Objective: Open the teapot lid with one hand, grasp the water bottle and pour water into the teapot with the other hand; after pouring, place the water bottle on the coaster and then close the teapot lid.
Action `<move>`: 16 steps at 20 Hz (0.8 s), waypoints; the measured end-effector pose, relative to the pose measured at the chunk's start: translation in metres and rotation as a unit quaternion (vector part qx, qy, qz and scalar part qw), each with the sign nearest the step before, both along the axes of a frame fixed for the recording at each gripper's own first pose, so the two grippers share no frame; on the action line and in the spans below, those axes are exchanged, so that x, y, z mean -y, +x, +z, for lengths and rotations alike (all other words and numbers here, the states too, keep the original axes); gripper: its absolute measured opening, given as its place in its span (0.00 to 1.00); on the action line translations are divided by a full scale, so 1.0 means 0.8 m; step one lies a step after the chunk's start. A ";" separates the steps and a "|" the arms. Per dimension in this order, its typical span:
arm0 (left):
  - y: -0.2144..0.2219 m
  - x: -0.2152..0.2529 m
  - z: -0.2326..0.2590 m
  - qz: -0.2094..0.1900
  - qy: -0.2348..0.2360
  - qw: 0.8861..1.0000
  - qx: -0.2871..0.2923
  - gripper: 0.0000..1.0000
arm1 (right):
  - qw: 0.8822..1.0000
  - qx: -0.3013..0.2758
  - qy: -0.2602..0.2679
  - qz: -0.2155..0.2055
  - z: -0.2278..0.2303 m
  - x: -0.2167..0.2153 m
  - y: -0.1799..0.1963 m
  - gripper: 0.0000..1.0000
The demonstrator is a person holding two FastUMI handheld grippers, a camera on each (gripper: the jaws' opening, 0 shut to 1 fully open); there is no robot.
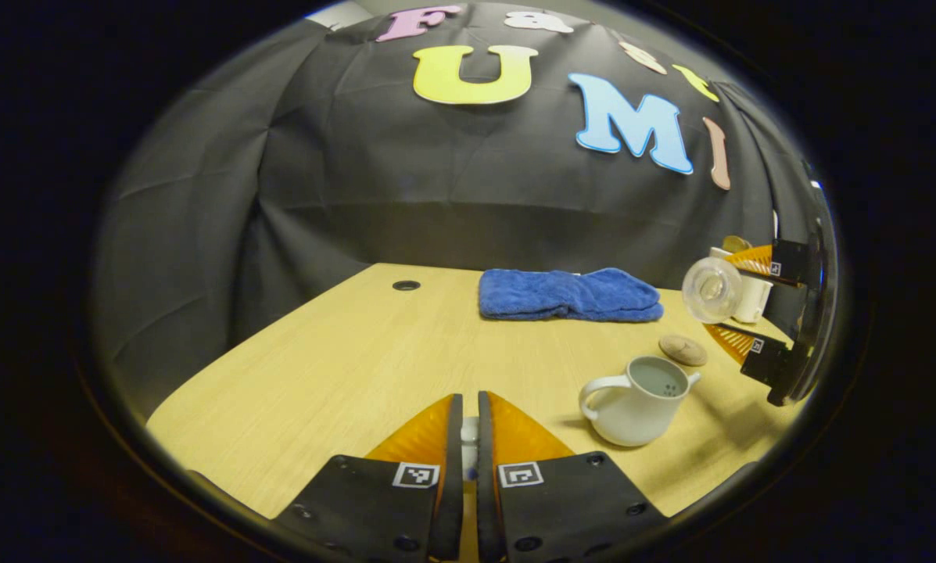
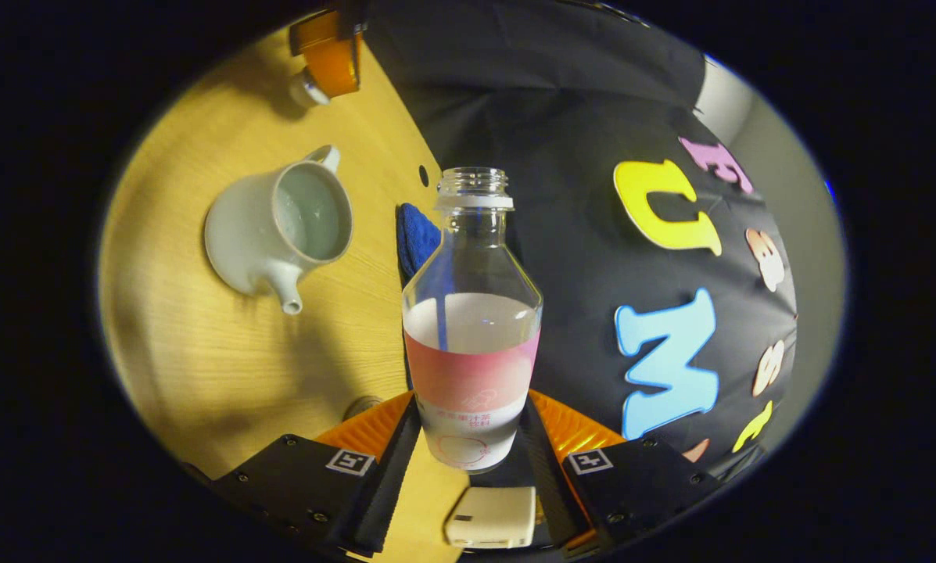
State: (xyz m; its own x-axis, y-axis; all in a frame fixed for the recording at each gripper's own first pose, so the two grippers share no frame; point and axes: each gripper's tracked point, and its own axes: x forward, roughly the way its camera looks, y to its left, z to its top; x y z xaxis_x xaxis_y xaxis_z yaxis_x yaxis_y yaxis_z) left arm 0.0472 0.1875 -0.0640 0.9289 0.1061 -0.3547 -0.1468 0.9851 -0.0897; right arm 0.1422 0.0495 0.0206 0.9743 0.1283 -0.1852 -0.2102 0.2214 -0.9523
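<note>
Gripping the water bottle (image 2: 471, 328) sideways, the right gripper (image 2: 471, 438) clamps both fingers on it, over the lidless teapot (image 2: 276, 227). Left gripper (image 1: 470, 438) pinches the white lid (image 1: 469, 434). Left gripper view adds a coaster (image 1: 683, 349) and blue towel (image 1: 569, 295) on the wooden table (image 1: 342, 375).

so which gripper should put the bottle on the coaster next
Right. The right gripper is shut on the bottle, held tilted above the table near the coaster. The left gripper is shut on the small lid, away from the open teapot.
</note>
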 end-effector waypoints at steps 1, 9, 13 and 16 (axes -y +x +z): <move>0.000 -0.001 0.000 0.001 0.000 1.000 0.000 0.14 | 1.000 -0.013 0.028 -0.002 -0.004 -0.002 0.001 0.75; 0.000 0.000 -0.001 0.002 -0.004 1.000 0.001 0.14 | 0.949 -0.099 0.294 -0.053 -0.018 0.024 0.013 0.75; -0.001 0.000 0.000 0.004 -0.004 1.000 0.003 0.14 | 0.912 -0.114 0.385 -0.080 -0.024 0.038 0.027 0.75; -0.001 0.000 0.000 0.002 -0.007 1.000 0.004 0.14 | 0.891 -0.117 0.429 -0.091 -0.032 0.041 0.037 0.75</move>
